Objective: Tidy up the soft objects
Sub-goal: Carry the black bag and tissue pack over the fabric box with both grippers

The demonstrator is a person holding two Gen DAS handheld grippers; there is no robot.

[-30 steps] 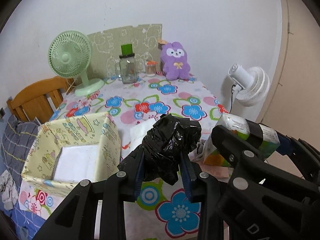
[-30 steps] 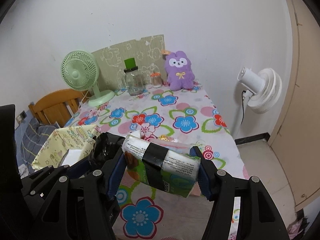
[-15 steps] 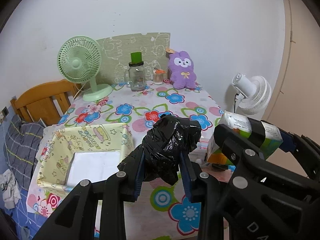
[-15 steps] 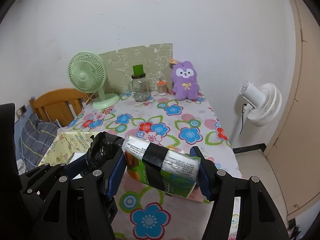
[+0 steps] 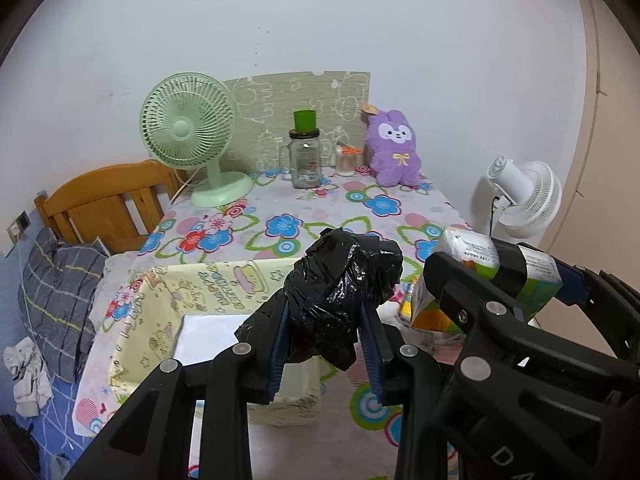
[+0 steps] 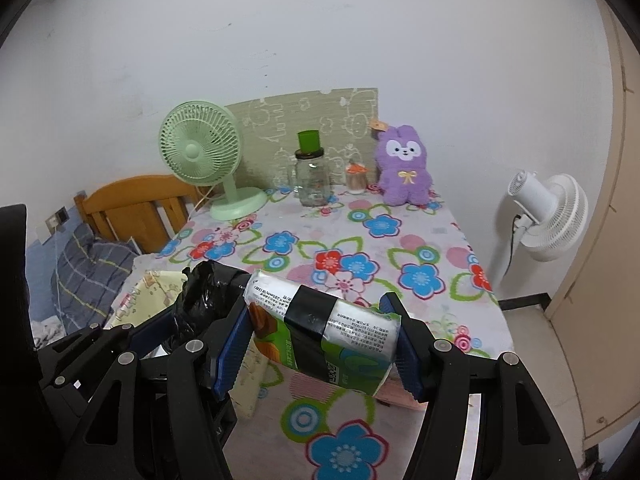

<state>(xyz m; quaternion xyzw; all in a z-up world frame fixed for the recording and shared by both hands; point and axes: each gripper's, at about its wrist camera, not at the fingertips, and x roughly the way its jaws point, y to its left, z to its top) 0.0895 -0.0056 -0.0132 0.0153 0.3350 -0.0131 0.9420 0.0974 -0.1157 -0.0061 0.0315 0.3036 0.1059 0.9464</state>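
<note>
Home, prob. a small bedroom w/ a table against a plain white wall. Table [image 6: 440, 240] has a bright flower-print cloth; on it a green desk fan [image 6: 204, 156], glass jar w/ green lid [image 6: 312, 180], purple plush bunny [image 6: 404, 168] & a yellow cartoon-print fabric box [image 5: 160, 312]. Wooden headboard or chair back [image 5: 100, 200] at left, hard to tell which, w/ a plaid pillow [image 5: 60, 288] & blue bedding below. White floor fan [image 6: 548, 216] by a beige door at right.

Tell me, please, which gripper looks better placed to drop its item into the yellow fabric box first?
Probably the left gripper: its crumpled black plastic bag hangs right by the yellow fabric box, while the right gripper holds its tissue pack off to the side.
</note>
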